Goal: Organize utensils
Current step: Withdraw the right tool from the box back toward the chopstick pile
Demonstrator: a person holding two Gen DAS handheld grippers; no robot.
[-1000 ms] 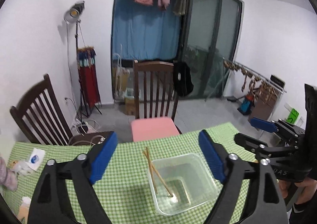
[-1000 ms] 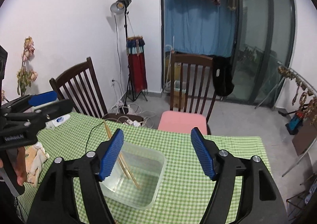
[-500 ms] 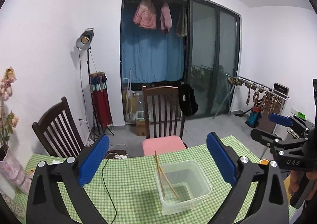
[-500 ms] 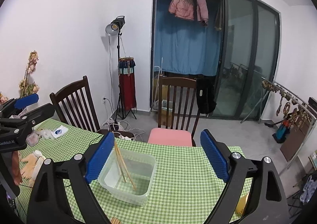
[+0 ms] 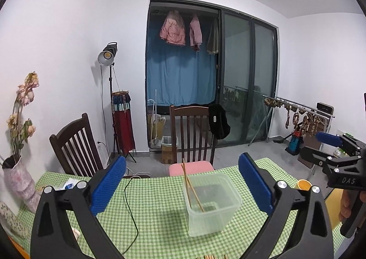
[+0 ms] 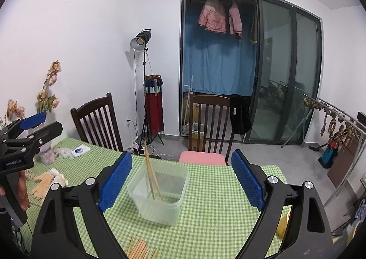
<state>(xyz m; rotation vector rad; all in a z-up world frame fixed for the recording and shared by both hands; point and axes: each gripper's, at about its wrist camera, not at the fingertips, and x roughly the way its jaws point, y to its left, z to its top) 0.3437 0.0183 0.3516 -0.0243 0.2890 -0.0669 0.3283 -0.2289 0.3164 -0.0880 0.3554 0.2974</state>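
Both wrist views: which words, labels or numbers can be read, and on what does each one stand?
"DAS": on the right gripper body, in the left wrist view.
"GenRobot.AI": on the left gripper body, in the right wrist view.
White packet on the table: blue mark, too small to read.
Tag on the black bag: too small to read.

Both hand-held grippers have drawn back from the clear plastic container (image 5: 211,204) on the green checked table (image 5: 155,208). The left hand-held gripper (image 5: 183,187) and right hand-held gripper (image 6: 181,182) have just been opening wider, nothing between the pads. A bundle of loose wooden chopsticks (image 6: 139,248) now shows at the near table edge.
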